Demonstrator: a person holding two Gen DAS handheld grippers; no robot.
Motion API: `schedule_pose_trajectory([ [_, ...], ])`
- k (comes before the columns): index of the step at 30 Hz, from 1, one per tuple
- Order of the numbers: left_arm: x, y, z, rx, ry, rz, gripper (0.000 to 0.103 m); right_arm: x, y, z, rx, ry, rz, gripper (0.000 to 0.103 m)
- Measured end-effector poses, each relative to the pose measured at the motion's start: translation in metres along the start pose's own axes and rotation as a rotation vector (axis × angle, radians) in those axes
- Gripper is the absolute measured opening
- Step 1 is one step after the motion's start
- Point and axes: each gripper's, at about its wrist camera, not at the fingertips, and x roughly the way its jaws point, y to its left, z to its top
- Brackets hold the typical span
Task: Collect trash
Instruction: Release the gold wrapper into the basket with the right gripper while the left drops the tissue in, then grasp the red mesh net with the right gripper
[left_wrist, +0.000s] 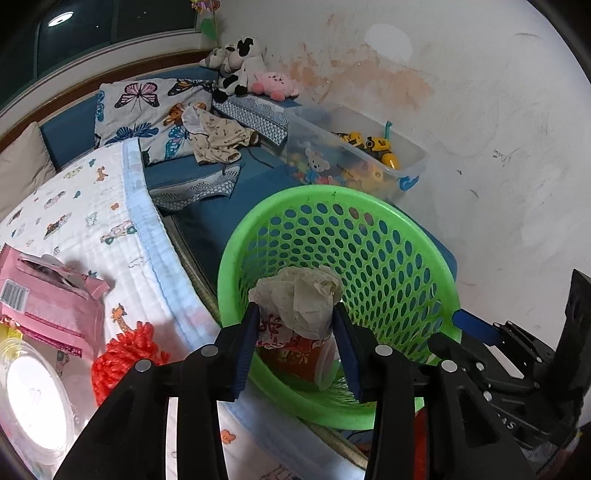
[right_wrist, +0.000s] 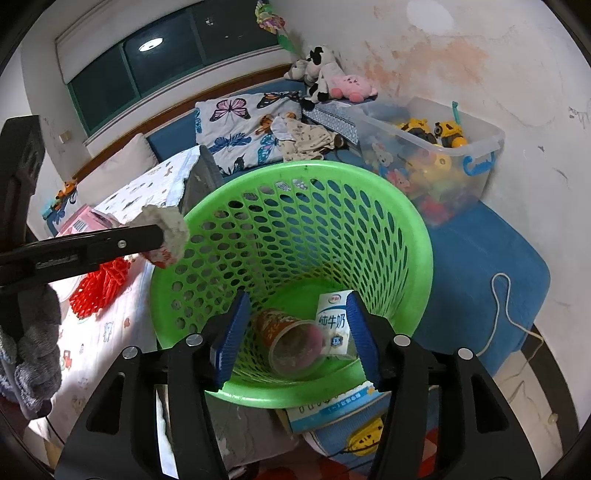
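The left gripper (left_wrist: 295, 325) has its fingers closed on a crumpled tissue wad (left_wrist: 299, 299), held at the rim of the green basket (left_wrist: 406, 236). Next comes the drop: carry it over the opening and spread the fingers. The right gripper (right_wrist: 295, 332) hangs wide open and empty above the cup (right_wrist: 291, 343) and milk carton (right_wrist: 334, 321) in the basket.

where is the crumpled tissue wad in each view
Left wrist: the crumpled tissue wad sits at centre, pinched between the left gripper fingers in front of the green basket.
Right wrist: the wad is at left of centre, at the tip of the left gripper, just outside the basket's left rim.
Shared landmark: the clear toy bin by the wall.
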Motion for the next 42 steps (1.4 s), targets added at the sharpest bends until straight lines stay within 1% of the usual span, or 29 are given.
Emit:
schedule_pose_trajectory([
  [1, 0.001, 0.000, 0.000, -0.001, 0.002, -0.003, 0.044, 0.000, 0.000, 0.000, 0.000, 0.000, 0.000, 0.056],
  [2, 0.001, 0.000, -0.001, 0.000, 0.002, -0.006, 0.049, 0.000, 0.001, -0.001, -0.002, 0.001, 0.001, 0.056],
  [3, 0.001, -0.001, -0.001, 0.003, -0.001, -0.004, 0.052, 0.000, 0.001, -0.002, -0.002, 0.002, 0.002, 0.056],
  [4, 0.000, -0.002, -0.001, 0.007, -0.008, 0.001, 0.057, 0.000, 0.002, -0.002, -0.004, 0.003, 0.004, 0.056],
  [7, -0.004, -0.001, -0.002, 0.013, -0.018, 0.000, 0.060, 0.000, 0.004, -0.003, -0.006, 0.005, 0.007, 0.057],
  [12, -0.018, 0.008, -0.005, -0.016, -0.035, 0.008, 0.060, -0.001, 0.011, -0.004, -0.018, 0.008, 0.020, 0.057],
  [14, -0.026, 0.014, -0.008, -0.028, -0.048, 0.024, 0.060, -0.003, 0.016, -0.004, -0.029, 0.006, 0.028, 0.058],
  [16, -0.036, 0.023, -0.013, -0.044, -0.064, 0.049, 0.060, -0.004, 0.023, -0.004, -0.041, 0.006, 0.039, 0.060],
  [20, -0.056, 0.042, -0.024, -0.081, -0.091, 0.095, 0.060, -0.005, 0.039, -0.002, -0.071, 0.004, 0.063, 0.061],
  [22, -0.067, 0.052, -0.031, -0.098, -0.106, 0.134, 0.060, -0.004, 0.050, -0.001, -0.090, 0.004, 0.080, 0.062],
  [28, -0.095, 0.088, -0.054, -0.180, -0.134, 0.214, 0.060, 0.001, 0.084, 0.001, -0.149, 0.014, 0.131, 0.063],
  [35, -0.123, 0.119, -0.082, -0.247, -0.155, 0.255, 0.060, 0.011, 0.123, 0.004, -0.201, 0.028, 0.199, 0.063],
  [42, -0.149, 0.144, -0.100, -0.315, -0.191, 0.276, 0.059, 0.028, 0.152, 0.010, -0.207, 0.068, 0.284, 0.063],
])
